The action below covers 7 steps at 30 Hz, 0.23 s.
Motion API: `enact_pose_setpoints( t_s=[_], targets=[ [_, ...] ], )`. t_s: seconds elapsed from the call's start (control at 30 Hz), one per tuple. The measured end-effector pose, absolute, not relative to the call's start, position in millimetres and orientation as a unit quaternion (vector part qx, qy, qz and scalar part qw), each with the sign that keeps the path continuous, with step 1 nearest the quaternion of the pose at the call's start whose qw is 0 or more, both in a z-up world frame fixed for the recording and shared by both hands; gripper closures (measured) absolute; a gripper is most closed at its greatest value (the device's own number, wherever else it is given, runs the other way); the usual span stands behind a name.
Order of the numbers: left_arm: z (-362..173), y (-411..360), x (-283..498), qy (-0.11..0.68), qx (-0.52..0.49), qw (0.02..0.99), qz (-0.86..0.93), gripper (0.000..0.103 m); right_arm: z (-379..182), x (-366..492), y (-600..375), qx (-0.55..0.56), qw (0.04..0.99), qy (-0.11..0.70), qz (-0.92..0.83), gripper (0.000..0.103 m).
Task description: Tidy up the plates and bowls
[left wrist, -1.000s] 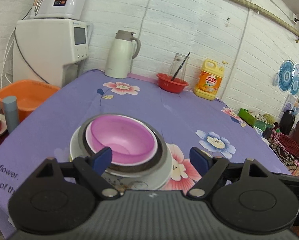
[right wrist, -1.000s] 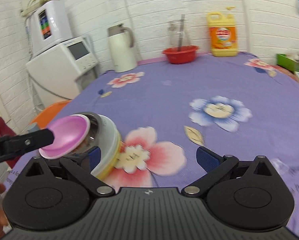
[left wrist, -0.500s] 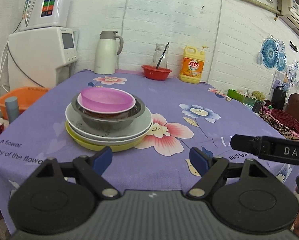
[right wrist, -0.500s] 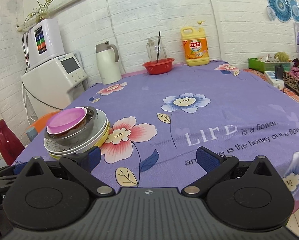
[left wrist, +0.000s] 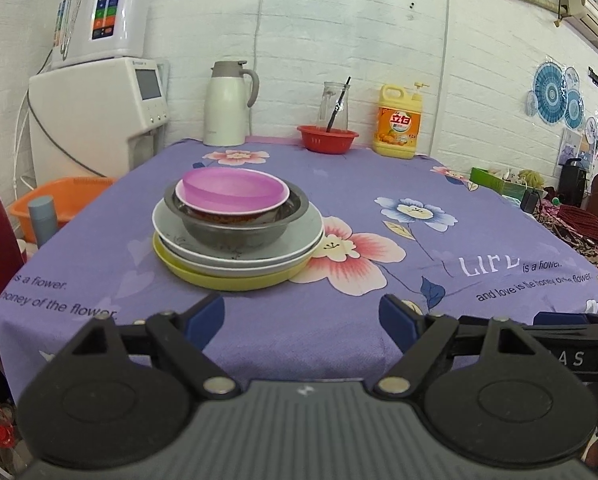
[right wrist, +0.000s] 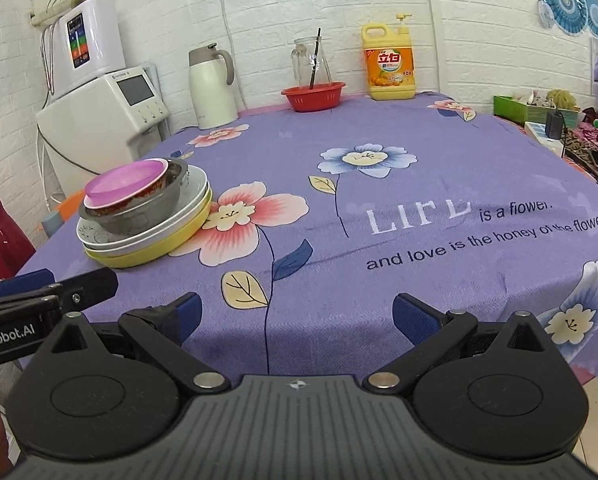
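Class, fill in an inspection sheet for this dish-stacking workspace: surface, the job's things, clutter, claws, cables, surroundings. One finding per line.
Surface: purple floral tablecloth with printed text, covering the table.
Job's things: one stack; pink bowl in a patterned bowl, in a steel bowl, on a white plate, on a yellow plate at the bottom.
Clutter: white thermos jug, red basket, glass pitcher holding a dark stick, yellow detergent bottle, all along the far edge.
Claws: left claw and right claw both open, empty, off the stack.
Cables: grey cable by the white water dispenser.
Surroundings: white brick wall, orange basin beside the table.
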<state>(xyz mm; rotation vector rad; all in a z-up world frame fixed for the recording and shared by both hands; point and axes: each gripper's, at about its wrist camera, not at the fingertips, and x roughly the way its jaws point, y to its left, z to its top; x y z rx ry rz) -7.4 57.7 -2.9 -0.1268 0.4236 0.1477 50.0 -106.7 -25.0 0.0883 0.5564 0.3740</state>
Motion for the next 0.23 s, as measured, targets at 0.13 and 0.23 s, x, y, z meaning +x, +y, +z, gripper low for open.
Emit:
enact_pose_setpoints(
  t_s=[0.13,0.23],
  targets=[
    [-6.0,59.8,-7.3,0.206,-0.058,0.973,0.081,0.021,-29.4,50.8,-104.7,0.046,0.939,0.282,0.191,0.0],
    [-6.3,58.3,-7.7,0.205,-0.054,0.973,0.088,0.021,-30.5,50.5,-104.4,0.048,0.937,0.285,0.196,0.0]
  ],
)
